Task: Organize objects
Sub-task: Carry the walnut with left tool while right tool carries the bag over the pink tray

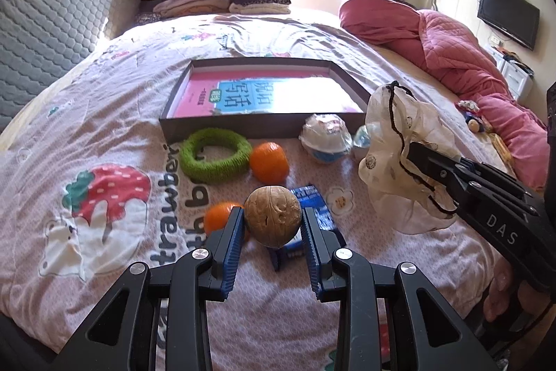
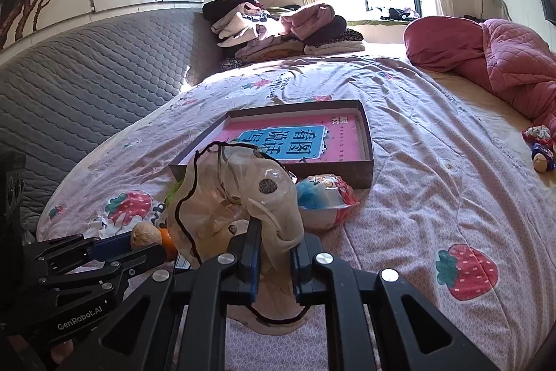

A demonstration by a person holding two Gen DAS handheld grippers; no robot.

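Ridged blue pads of the left claw (image 1: 272, 225) pinch a walnut (image 1: 272, 221) between them, lifted clear of the strawberry-print quilt (image 1: 104, 114). The nut is round and hard, and the pads meet it only at its two sides, so I judge it could roll or pop out if the wrist tilts or the squeeze eases. Just behind it on the left lies an orange (image 1: 222, 218), and under it on the right a blue packet (image 1: 314, 209); a dropped nut would likely bounce off these and wander across the soft bed.

Ahead of the left claw sit a green knitted ring (image 1: 215, 155), a second orange (image 1: 269, 162) and a sealed white cup (image 1: 326, 141), all crowded against the near wall of the dark shallow box (image 1: 243, 128) that holds a pink book (image 1: 264, 95). Any sweep toward the box risks nudging these.

To the right, the right claw (image 2: 274, 261) is pressed together on the thin fabric of a sheer drawstring pouch (image 2: 239, 197), which hangs limp with its black cord (image 2: 184, 214) looping loose. The pouch's mouth does not look held wide, so the walnut may strike a fold and fall outside. The cord could also snag a fingertip. The fabric is slippery and bunched, so I judge it may slide from the pads under added weight.
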